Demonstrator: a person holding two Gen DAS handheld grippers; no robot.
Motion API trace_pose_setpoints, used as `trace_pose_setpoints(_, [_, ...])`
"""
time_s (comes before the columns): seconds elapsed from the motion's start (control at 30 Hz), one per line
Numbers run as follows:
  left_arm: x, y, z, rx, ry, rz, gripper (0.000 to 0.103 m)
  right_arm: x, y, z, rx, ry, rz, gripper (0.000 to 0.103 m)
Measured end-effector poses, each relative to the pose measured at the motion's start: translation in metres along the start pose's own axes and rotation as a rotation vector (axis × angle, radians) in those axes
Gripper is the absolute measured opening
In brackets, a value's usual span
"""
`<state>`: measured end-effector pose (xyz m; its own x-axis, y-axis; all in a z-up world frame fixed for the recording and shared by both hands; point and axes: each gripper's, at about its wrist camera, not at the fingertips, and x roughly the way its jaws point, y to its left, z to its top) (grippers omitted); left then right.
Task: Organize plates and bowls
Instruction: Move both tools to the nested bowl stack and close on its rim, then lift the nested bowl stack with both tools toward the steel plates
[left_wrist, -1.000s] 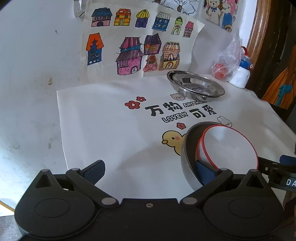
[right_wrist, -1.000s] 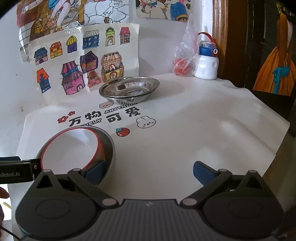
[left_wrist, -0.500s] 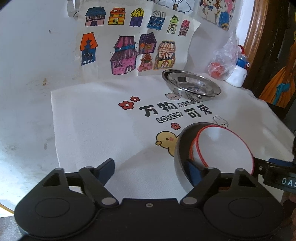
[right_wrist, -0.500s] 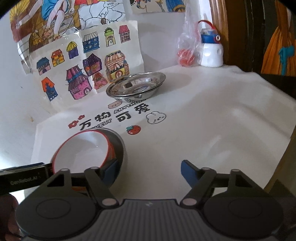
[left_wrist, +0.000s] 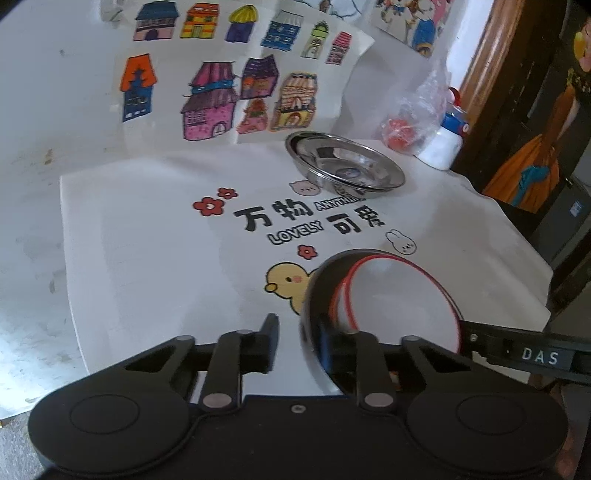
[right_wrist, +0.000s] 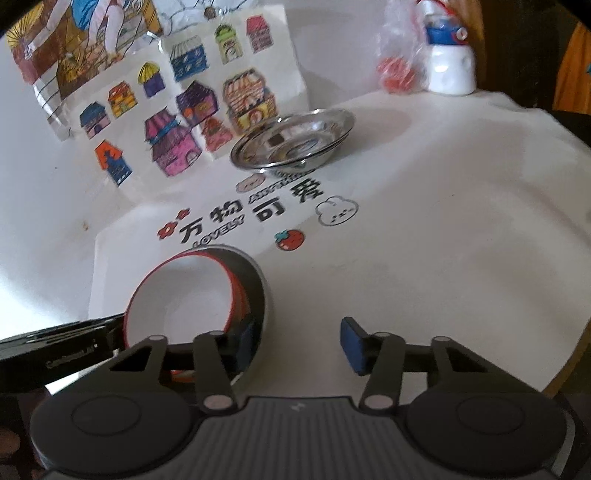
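I am looking across a white printed mat (left_wrist: 155, 258) spread over the pale table (left_wrist: 29, 206), its black lettering, flowers, duck and rabbit facing my cameras. Against the wall behind it leans a sheet of coloured house drawings (left_wrist: 236, 81).

Toward the back of the mat, touching the lettering's far edge, sit the stacked steel plates (left_wrist: 343, 166), shallow and shiny, well apart from both my tools. In the back corner stand a white bottle with a blue and red top (right_wrist: 450, 62) and a clear plastic bag holding something red (right_wrist: 397, 72), just beside each other.

At the near edge of the mat is the steel bowl (left_wrist: 314, 295), with a white, red-rimmed bowl (left_wrist: 399, 299) tilted inside it. Both of my grippers work on this pair from opposite sides.

My left gripper (left_wrist: 295, 339) is closing, its jaws now narrow: one finger (left_wrist: 269, 343) stands outside the steel wall, the other inside it, with the rim between them. I cannot tell whether the pads already press on the metal.

My right gripper (right_wrist: 299, 343) is also closing but stands about half wide. Its left finger sits inside the steel bowl against the wall, and its right finger (right_wrist: 352, 345) hangs clear over bare mat, apart from the bowl.
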<state>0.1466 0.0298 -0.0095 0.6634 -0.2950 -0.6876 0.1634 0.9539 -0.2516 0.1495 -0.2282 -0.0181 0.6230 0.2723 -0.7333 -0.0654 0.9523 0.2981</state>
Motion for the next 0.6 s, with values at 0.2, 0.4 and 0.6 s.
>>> trace_pose_setpoints(0.2, [0.004, -0.003, 0.008, 0.008, 0.044, -0.009, 0.009, 0.007, 0.0, 0.016, 0.043, 0.113, 0.068, 0.026])
trace_pose_setpoints(0.4, [0.009, 0.0, 0.016, 0.007, 0.098, -0.024, 0.008, 0.017, -0.004, 0.032, 0.128, 0.244, 0.075, 0.024])
trace_pose_setpoints(0.6, [0.016, 0.002, 0.028, 0.002, 0.194, -0.044, 0.009, 0.027, 0.007, 0.044, 0.101, 0.359, 0.045, 0.016])
